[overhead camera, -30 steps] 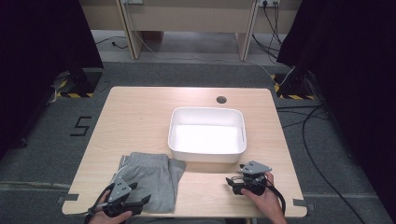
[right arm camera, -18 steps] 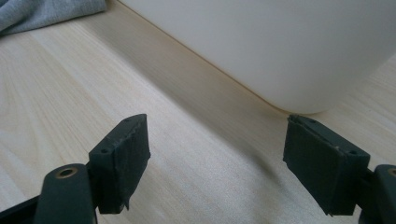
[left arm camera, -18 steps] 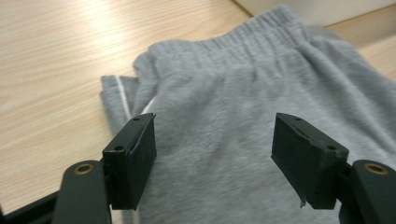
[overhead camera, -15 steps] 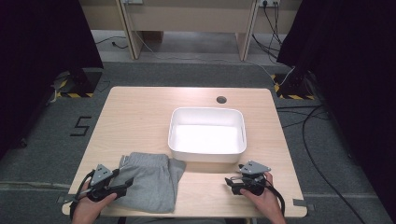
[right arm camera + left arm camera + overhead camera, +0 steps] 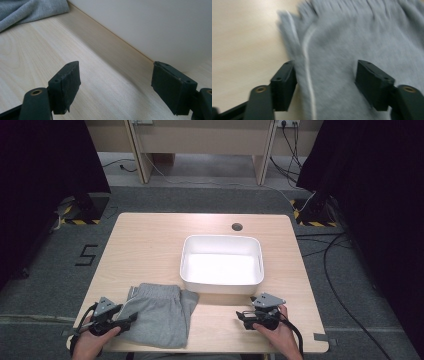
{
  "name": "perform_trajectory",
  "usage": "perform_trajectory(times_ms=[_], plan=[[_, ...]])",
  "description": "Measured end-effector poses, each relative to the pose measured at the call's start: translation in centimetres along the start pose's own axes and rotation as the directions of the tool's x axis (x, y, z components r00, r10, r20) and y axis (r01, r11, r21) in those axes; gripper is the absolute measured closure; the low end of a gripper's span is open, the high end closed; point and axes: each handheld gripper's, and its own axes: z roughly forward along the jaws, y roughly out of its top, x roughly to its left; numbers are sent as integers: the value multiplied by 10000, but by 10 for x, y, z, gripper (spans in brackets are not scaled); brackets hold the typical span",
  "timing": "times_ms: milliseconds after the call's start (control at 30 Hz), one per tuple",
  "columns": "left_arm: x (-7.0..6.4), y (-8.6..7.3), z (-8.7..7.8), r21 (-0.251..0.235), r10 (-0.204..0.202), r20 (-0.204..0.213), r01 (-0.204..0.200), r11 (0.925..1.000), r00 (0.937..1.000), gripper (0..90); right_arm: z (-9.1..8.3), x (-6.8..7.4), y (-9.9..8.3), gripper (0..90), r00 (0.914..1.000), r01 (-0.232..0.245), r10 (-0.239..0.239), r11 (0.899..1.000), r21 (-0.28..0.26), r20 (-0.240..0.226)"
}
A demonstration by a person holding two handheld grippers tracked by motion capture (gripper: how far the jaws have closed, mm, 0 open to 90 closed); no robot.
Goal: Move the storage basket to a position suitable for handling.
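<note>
The grey cloth [image 5: 160, 312] lies folded at the lower left of the high view, on the near part of the table [image 5: 150, 250]. Its right edge reaches just beside the tub's lower left corner. A pale drawstring [image 5: 308, 67] runs down the cloth in the left gripper view, left of centre.

The left gripper [image 5: 131, 319] sits at the bottom left of the high view, at the cloth's left edge, held by a hand [image 5: 90, 342]. In the left gripper view [image 5: 325, 83] its jaws are spread wide: the left jaw is at the cloth's edge, with bare wood to its left, and the right jaw is over the cloth. That picture is blurred, so whether the jaws touch the cloth cannot be told.

The right gripper [image 5: 241, 316] is at the lower right of the high view, below the tub's lower right corner, well apart from the cloth, with a hand [image 5: 275, 332] around it. In the right gripper view [image 5: 116, 91] its jaws are spread wide over bare wood with nothing between them. The tub's white wall [image 5: 150, 25] fills the upper right of that view and a corner of cloth [image 5: 27, 10] shows at the upper left.

The white tub [image 5: 221, 285] stands at the centre of the high view. A round hole [image 5: 237, 226] is in the table above it.
</note>
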Motion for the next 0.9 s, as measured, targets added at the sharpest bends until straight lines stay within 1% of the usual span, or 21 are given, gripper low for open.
perform_trajectory(times_ms=[33, 133, 200, 233, 267, 367, 400, 433, 533, 600, 633, 667, 767, 800, 867, 900], plan=[[-1, -1, 1, -81, 47, -37, -48, 10000, 10000, 335, 1, 0, 0, 239, 10000, 37, -37, 10000, -26, -15], [-4, -1, -1, -27, 189, 39, -189, 9998, 9998, 396, 2, 2, 1, 238, 10000, 64, -64, 10000, 47, -30], [-11, -4, 1, -116, 206, 202, -204, 9997, 9996, 441, 4, 4, 1, 238, 9999, 123, -123, 9999, 113, -48], [-16, -5, 1, -133, 343, 425, -337, 9993, 9985, 460, 5, 4, 1, 238, 9999, 151, -150, 9998, 86, -78], [-21, -6, 2, -149, 449, 533, -442, 9989, 9976, 474, 5, 6, 1, 238, 9998, 149, -148, 9998, 95, -124], [-36, -7, 3, -169, 758, 633, -749, 9970, 9951, 483, 6, 7, 2, 238, 9996, 250, -249, 9997, 71, -158], [-42, -6, 3, -105, 864, 704, -859, 9963, 9938, 484, 6, 8, 2, 238, 9995, 263, -262, 9996, 88, -149], [-46, -6, 4, -75, 889, 737, -886, 9960, 9933, 484, 6, 8, 2, 238, 9995, 282, -280, 9995, 105, -152], [-63, -4, 8, -14, 767, 807, -769, 9970, 9938, 468, 5, 9, 3, 239, 9995, 264, -263, 9996, 40, -164], [-77, 0, 15, 60, 897, 792, -904, 9959, 9928, 443, 5, 9, 4, 239, 9994, 271, -271, 9996, 11, -197], [-83, 2, 18, 93, 848, 839, -858, 9963, 9929, 421, 5, 10, 4, 239, 9993, 290, -291, 9996, -17, -245], [-87, 4, 20, 127, 846, 893, -861, 9962, 9924, 407, 5, 10, 4, 239, 9992, 307, -308, 9995, -42, -273], [-97, 12, 29, 248, 1005, 1019, -1036, 9943, 9897, 378, 3, 12, 6, 239, 9989, 320, -325, 9994, -139, -349], [-99, 14, 32, 266, 1081, 1072, -1115, 9934, 9883, 365, 2, 12, 6, 237, 9986, 368, -376, 9991, -198, -384], [-101, 17, 34, 314, 1075, 1154, -1118, 9932, 9875, 361, 0, 13, 7, 237, 9978, 484, -499, 9982, -365, -430], [-102, 18, 36, 320, 1096, 1167, -1140, 9930, 9871, 362, -1, 14, 7, 237, 9978, 396, -418, 9983, -439, -508]])
